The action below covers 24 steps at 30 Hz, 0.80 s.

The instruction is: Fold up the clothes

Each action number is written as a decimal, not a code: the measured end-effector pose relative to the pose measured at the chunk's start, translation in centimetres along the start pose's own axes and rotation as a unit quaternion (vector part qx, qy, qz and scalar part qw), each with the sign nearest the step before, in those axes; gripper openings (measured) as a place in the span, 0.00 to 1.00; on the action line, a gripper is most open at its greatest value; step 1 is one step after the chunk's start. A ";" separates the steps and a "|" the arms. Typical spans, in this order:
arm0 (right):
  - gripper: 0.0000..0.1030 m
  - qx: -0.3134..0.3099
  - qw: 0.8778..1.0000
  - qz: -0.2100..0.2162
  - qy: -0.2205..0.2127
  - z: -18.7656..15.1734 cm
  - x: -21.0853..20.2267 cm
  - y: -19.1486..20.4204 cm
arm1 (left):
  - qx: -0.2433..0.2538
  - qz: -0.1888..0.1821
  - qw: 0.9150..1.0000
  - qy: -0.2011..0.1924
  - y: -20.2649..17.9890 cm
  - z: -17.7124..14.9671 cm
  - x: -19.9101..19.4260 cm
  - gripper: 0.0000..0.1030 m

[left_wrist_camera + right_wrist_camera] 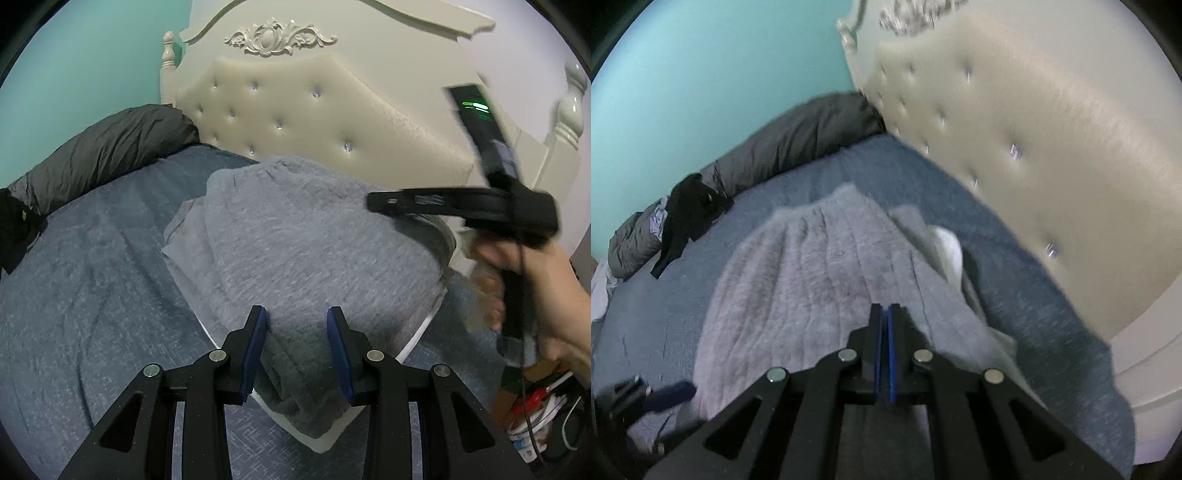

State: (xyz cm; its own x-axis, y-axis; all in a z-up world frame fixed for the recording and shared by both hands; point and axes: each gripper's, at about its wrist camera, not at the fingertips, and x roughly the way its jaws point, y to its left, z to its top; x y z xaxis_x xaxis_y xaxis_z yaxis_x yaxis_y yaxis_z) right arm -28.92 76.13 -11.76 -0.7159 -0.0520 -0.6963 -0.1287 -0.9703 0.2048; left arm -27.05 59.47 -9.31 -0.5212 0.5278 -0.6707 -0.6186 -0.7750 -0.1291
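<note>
both sets of jaws differ: the left gripper (297, 345) stands released, its blue pads spread either side of the near fold of the grey fleece garment (295, 236) without pinching it, while the right gripper (885, 317) is clenched, blue pads pressed together with nothing visible between them, hovering over the same garment (812, 273).

the garment lies folded on the blue bedspread (92, 295), near the headboard end of the bed, with a white edge (417, 336) showing under its near side.

only the left wrist view shows the right gripper from outside (373, 201), blurred, with the person's right hand (535, 291) around its handle at the bed's right edge, and clutter on the floor (539, 417) beyond that edge. it also shows the carved cream headboard (332, 110) in full.

only the right wrist view shows a white piece of cloth (949, 251) poking out at the garment's headboard side, a black garment (690, 218) draped over the dark grey duvet roll (798, 147) along the far edge by the teal wall (720, 74), and a blurred part of the left gripper (665, 398) at the garment's left side.
</note>
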 end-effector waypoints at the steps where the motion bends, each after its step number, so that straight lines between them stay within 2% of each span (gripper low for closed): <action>1: 0.02 -0.002 1.000 0.001 -0.009 -0.2 -0.9 0.1 | -0.005 0.000 1.000 -0.002 0.1 0.1 -0.4 0.36; 11: 0.11 0.028 0.999 0.002 -0.040 -2.3 -6.0 -0.5 | 0.002 0.002 1.000 -0.013 -1.8 -0.7 -5.0 0.37; 14: 0.22 0.034 0.998 0.006 -0.047 -2.9 -7.5 -0.3 | -0.005 0.004 1.000 -0.016 -1.9 -1.0 -6.5 0.37; 16: 0.24 0.033 0.998 0.010 -0.050 -3.4 -8.5 0.2 | -0.010 0.005 1.000 -0.018 -1.9 -1.2 -7.4 0.38; 20: 0.25 0.026 0.998 0.012 -0.059 -4.3 -10.8 1.5 | -0.012 0.009 1.000 -0.025 -2.2 -1.5 -9.7 0.43; 24: 0.39 0.024 0.997 0.013 -0.066 -5.3 -12.9 2.6 | -0.015 0.014 0.999 -0.037 -2.6 -1.7 -12.0 0.51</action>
State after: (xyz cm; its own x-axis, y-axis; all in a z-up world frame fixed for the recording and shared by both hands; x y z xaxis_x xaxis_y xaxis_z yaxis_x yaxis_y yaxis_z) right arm -16.42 73.07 -5.90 -0.8030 -0.0426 -0.5945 -0.1395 -0.9563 0.2570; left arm -18.17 54.51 -2.17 -0.5812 0.5291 -0.6183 -0.5853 -0.7997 -0.1341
